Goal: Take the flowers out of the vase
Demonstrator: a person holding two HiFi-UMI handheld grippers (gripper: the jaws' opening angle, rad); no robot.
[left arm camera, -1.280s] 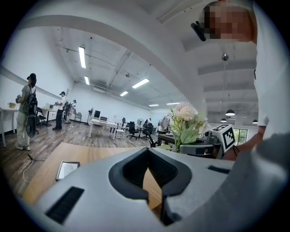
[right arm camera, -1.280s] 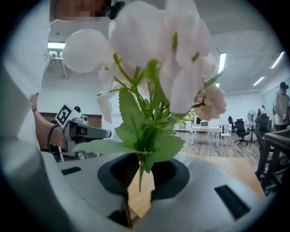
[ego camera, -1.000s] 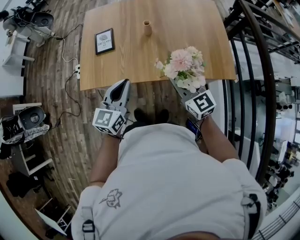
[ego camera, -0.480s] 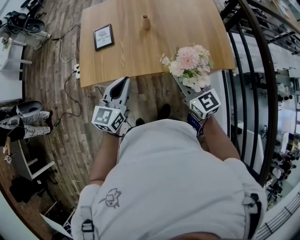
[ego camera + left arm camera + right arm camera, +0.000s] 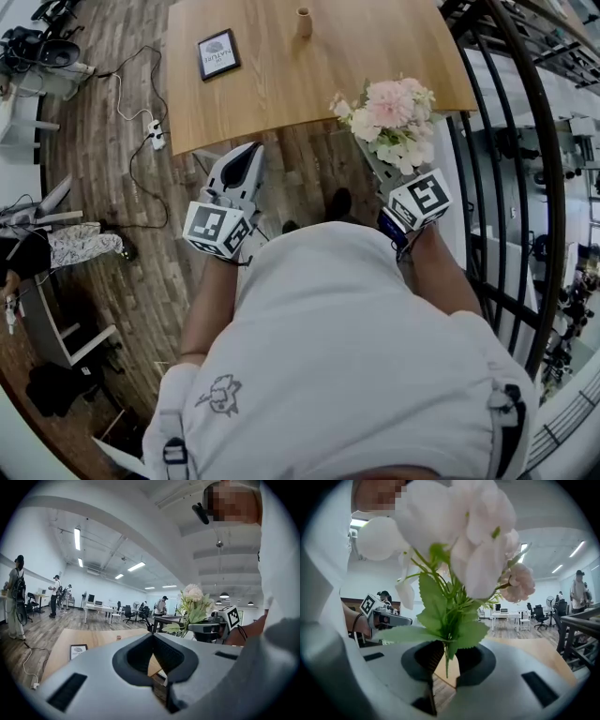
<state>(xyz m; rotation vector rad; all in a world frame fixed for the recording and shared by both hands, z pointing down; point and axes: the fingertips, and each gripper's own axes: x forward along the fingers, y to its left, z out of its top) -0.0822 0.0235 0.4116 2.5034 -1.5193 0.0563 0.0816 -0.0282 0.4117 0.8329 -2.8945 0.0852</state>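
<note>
Wood-plank floor runs under a pale wooden bench in the head view. On the bench the small vase stands empty near the far edge, with a framed picture towards the left edge (nothing else is on it). The flowers are already out, carried at the bench's near right corner and partly over the floor by the right gripper. The left gripper hangs just off the near edge. The lifting-out looks done, and only setting the bunch down somewhere seems left. In the left gripper view, its jaws are pressed together with nothing between them; beyond lies an open office with desks, chairs and people standing. In the right gripper view, the jaws pinch the green stems, with pale pink blooms filling the frame above.
</note>
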